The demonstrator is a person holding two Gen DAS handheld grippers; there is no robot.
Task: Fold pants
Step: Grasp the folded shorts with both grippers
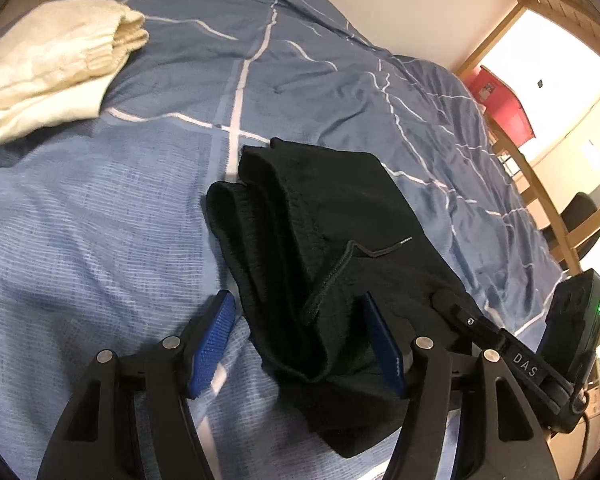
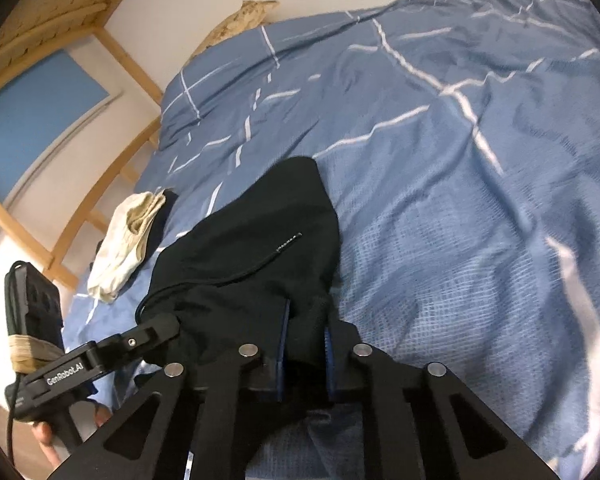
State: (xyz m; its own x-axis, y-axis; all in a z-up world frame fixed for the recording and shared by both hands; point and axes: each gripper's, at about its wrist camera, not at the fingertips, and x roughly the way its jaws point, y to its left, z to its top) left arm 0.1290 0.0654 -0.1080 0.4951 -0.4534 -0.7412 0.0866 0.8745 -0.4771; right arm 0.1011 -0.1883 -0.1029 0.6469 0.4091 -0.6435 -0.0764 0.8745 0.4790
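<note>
Black pants (image 1: 320, 220) lie bunched lengthwise on the blue checked bedcover (image 1: 100, 220), a drawstring trailing over the top. My left gripper (image 1: 296, 300) straddles their near end with its blue pads wide apart. A strip of bedcover shows between the left pad and the cloth, so it is open. In the right wrist view, the pants (image 2: 260, 240) run away from my right gripper (image 2: 306, 316), whose blue pads are pinched on a fold of the black fabric at the near edge. The left gripper's finger (image 2: 156, 328) reaches the pants from the left.
A folded cream sweater (image 1: 48, 68) lies on the bed at the far left, also the cream sweater (image 2: 128, 240) beside the pants. A wooden bed frame (image 2: 112, 52) and wall border the bed. A red object (image 1: 504, 108) stands beyond the bed's right edge. A hand (image 2: 44, 440) holds the left gripper.
</note>
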